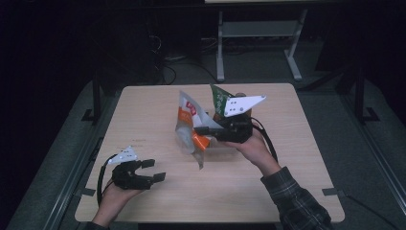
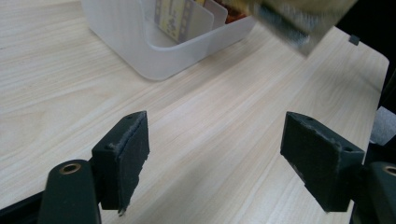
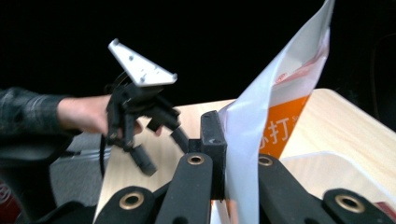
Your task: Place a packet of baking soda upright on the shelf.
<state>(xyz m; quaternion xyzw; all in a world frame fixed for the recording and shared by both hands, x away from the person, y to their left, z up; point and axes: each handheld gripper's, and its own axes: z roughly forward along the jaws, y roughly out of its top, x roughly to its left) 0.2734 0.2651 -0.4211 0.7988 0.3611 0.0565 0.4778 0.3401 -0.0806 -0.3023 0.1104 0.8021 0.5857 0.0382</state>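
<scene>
Your right gripper [image 1: 207, 130] clamps the crinkly orange-and-white foil bag [image 1: 189, 125]; your left gripper [image 1: 152, 169] gapes wide, empty, over pale woodgrain table [image 1: 143, 110].

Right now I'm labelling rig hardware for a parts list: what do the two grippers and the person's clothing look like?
Both the left gripper and the right gripper are black with two padded jaws, brass-coloured rivets, a black cable and a grey three-cornered plate with dark holes. The right sleeve is dark plaid.

The white-and-orange snack bag [image 3: 275, 116] pinched between the right gripper's [image 3: 229, 158] fingers bears one legible white Chinese character, 打, on its orange panel just beside the fingers. Other printing is too blurred to read.
</scene>
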